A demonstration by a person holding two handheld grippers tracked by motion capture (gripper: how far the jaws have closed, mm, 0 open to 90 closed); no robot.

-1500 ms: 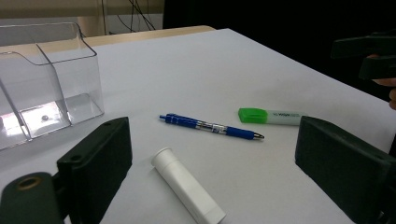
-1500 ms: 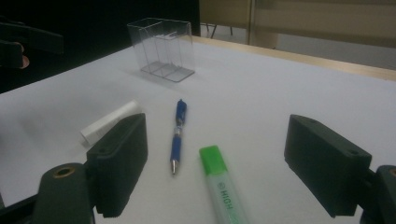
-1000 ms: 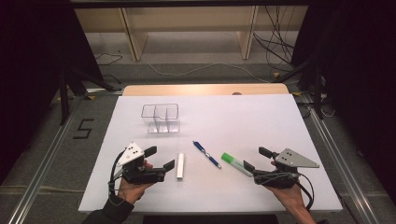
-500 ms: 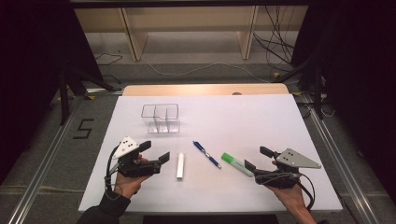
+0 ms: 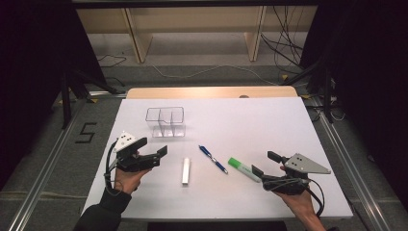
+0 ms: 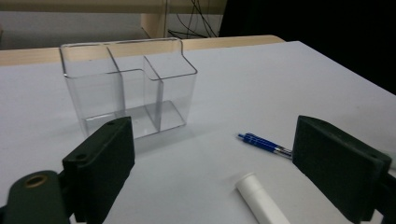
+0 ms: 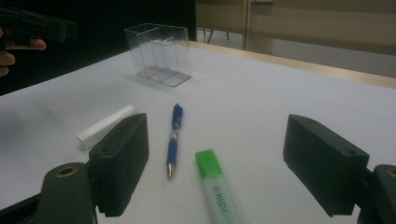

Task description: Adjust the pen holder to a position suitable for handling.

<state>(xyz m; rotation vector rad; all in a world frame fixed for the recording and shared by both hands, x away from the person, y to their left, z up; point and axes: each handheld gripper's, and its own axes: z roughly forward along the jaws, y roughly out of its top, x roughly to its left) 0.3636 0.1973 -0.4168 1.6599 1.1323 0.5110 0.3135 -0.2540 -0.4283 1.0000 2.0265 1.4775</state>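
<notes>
We find the left gripper (image 5: 161, 150) has drawn back from the white tube (image 5: 185, 171), jaws wide and empty; right gripper (image 5: 263, 166) likewise open, unladen, near the highlighter (image 5: 244, 169). No pickup underway.

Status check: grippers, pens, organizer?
Left gripper open, empty. Right gripper open beside green highlighter. White tube, blue pen on table; clear organizer empty.

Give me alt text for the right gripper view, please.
Between the right gripper's open black fingers lies a green highlighter on a white table, with a blue pen and a white tube to its left. A clear, empty divided holder stands farther back.
</notes>
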